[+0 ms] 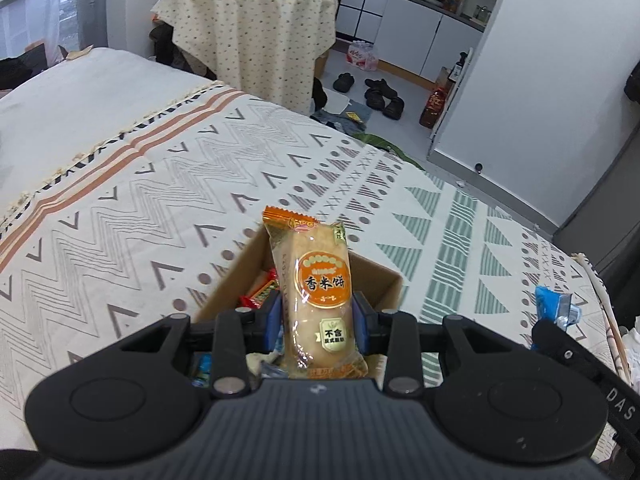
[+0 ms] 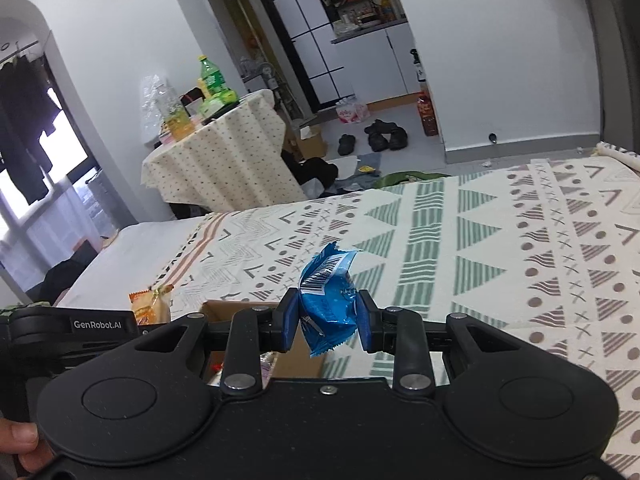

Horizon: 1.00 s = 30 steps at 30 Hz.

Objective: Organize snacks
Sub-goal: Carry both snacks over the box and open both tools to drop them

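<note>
My left gripper (image 1: 318, 320) is shut on an orange rice-cracker packet (image 1: 316, 292) and holds it upright above an open cardboard box (image 1: 380, 280) that stands on the bed and holds several snack packets. My right gripper (image 2: 328, 320) is shut on a crumpled blue snack packet (image 2: 328, 300), held above the bed to the right of the box (image 2: 240, 307). The blue packet also shows at the right edge of the left wrist view (image 1: 554, 306), and the orange packet shows at the left of the right wrist view (image 2: 150, 306).
A patterned bedspread (image 1: 160, 208) covers the bed. Beyond it stands a round table with a dotted cloth (image 1: 256, 36), bottles and boxes on top. Shoes (image 1: 380, 94) and clutter lie on the floor near white cabinets (image 1: 416, 36).
</note>
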Each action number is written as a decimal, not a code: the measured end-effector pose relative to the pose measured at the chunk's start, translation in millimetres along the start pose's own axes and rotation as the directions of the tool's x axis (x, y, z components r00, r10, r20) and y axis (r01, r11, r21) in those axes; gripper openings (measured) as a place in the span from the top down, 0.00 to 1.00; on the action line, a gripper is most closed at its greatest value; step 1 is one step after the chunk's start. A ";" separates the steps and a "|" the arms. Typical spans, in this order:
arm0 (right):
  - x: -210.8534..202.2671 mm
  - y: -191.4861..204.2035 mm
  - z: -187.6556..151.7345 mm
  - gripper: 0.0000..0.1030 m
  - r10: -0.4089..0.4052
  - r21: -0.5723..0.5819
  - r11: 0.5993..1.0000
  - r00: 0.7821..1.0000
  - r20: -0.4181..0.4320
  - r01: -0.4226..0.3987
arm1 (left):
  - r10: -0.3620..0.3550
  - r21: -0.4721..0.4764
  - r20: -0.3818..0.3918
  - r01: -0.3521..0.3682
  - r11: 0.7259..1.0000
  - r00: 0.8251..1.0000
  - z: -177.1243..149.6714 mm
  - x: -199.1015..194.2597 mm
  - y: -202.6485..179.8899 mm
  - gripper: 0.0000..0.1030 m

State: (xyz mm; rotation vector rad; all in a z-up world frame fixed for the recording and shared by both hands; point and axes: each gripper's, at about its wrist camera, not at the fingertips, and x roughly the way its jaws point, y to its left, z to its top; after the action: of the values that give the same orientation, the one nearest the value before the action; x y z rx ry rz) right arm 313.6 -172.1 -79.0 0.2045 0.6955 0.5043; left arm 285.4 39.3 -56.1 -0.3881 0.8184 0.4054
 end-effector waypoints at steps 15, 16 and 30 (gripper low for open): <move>29.3 49.5 -18.1 0.71 0.010 -0.077 0.997 0.997 -0.077 -0.016 | -0.040 -0.016 -0.111 0.039 0.999 0.993 -6.5 13.5 51.9 0.66; 30.8 52.5 -19.3 0.71 0.010 -0.082 0.996 0.997 -0.082 -0.017 | -0.049 -0.022 -0.119 0.046 0.999 0.992 -8.1 15.2 54.6 0.66; 46.2 91.1 -40.9 0.71 0.023 -0.131 0.990 0.986 -0.165 -0.045 | -0.072 -0.079 -0.173 0.059 0.995 0.982 -5.5 31.8 85.9 0.58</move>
State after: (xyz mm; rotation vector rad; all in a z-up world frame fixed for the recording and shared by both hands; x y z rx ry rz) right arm 282.9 -69.6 -104.4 0.0486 0.8160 0.6037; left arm 259.6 116.3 -98.8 -0.5237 0.9621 0.3441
